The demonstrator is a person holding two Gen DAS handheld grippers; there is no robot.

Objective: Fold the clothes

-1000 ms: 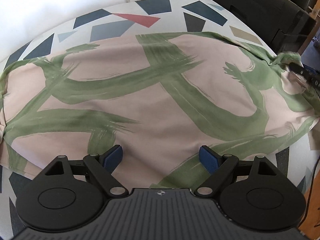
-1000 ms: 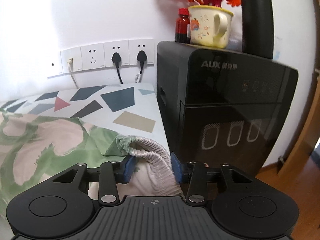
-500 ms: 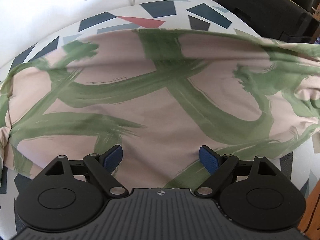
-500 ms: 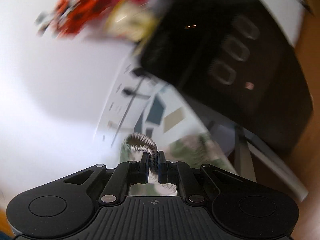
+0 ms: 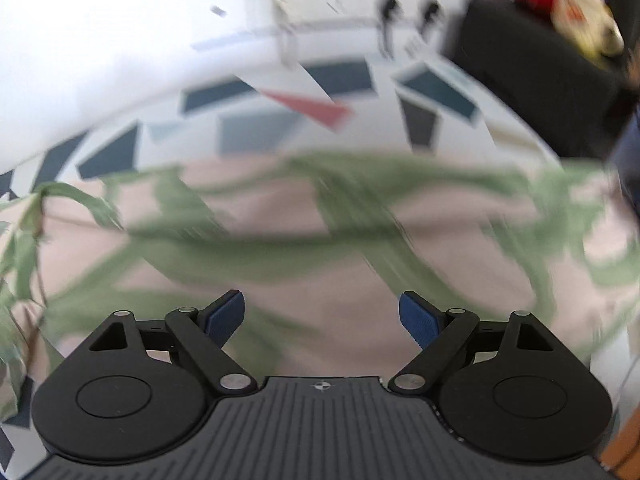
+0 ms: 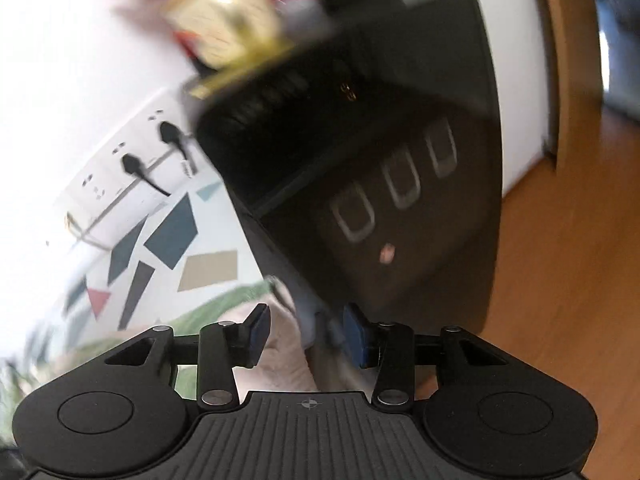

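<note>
On table w/ geometric-patch cover (image 5: 256, 132) we see pink cloth garment w/ green brush strokes (image 5: 280, 240) spread flat. Our left tool (image 5: 321, 316) hangs over it, released wide. Our right tool (image 6: 306, 330) has just been opening, garment edge loose between its pads, beside black appliance (image 6: 400, 160).

**Garment on the table, appliance at its right end**

The garment (image 5: 320, 248) lies spread across the table (image 5: 280, 128), covering its near part; the far strip of the table beyond it is bare. Behind the table stands the wall, with sockets (image 5: 384, 12) just above the table's far edge. The appliance (image 6: 380, 160) stands at the table's right end, against the same wall. A mug (image 6: 228, 32) sits on top of the appliance. The floor (image 6: 560, 280) lies to the appliance's right.
</note>
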